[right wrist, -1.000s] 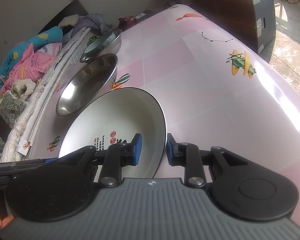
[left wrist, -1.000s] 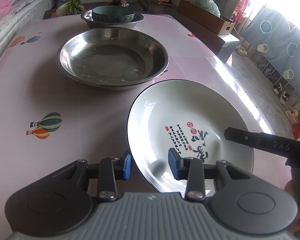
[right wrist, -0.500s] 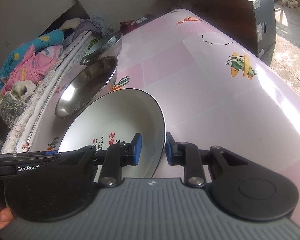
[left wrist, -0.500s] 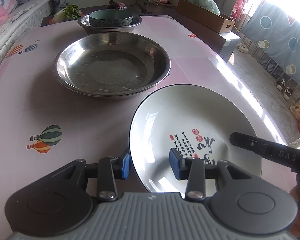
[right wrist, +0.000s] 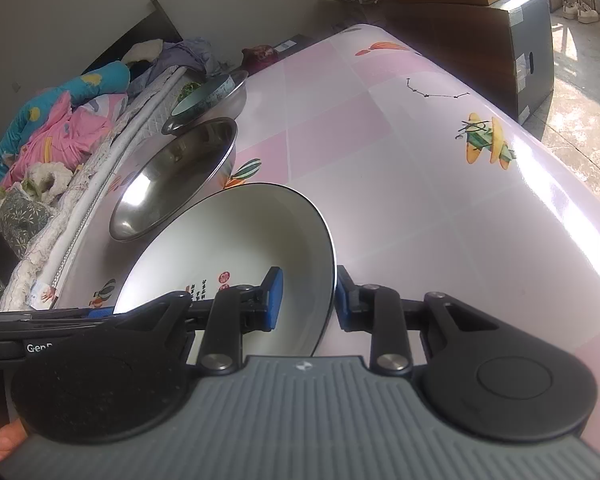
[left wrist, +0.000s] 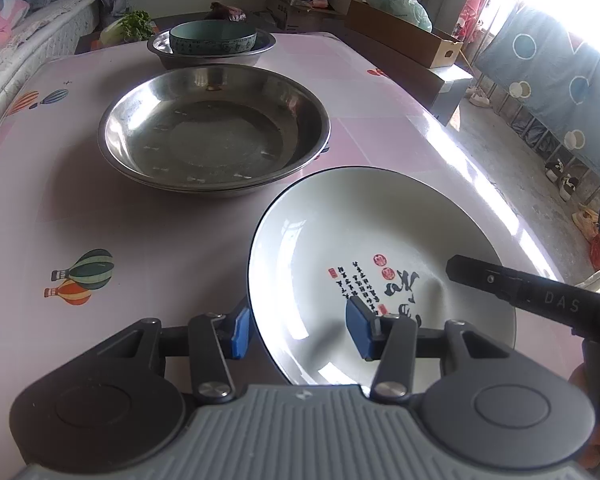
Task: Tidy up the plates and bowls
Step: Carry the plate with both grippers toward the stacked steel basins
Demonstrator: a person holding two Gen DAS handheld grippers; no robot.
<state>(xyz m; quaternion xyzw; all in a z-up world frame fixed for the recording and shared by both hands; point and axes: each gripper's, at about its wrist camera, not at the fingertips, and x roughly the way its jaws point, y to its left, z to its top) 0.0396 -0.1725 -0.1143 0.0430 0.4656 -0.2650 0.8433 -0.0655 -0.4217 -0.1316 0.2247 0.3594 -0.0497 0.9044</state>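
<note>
The left gripper (left wrist: 300,326) has widened since a second ago and is opening, its pads straddling the rim of the white, black-rimmed ceramic plate (left wrist: 380,248) on the pink table (left wrist: 148,236). Only the right wrist view shows the right gripper (right wrist: 308,298), narrowly open astride the opposite rim; contact is unclear.

We read "DAS" in pale letters on the black body of the right gripper (left wrist: 532,298), "Gen" with a cut-off following letter on the left gripper (right wrist: 40,347), and black calligraphy with red seal stamps, too small to decipher, on the white plate (left wrist: 380,248).
</note>
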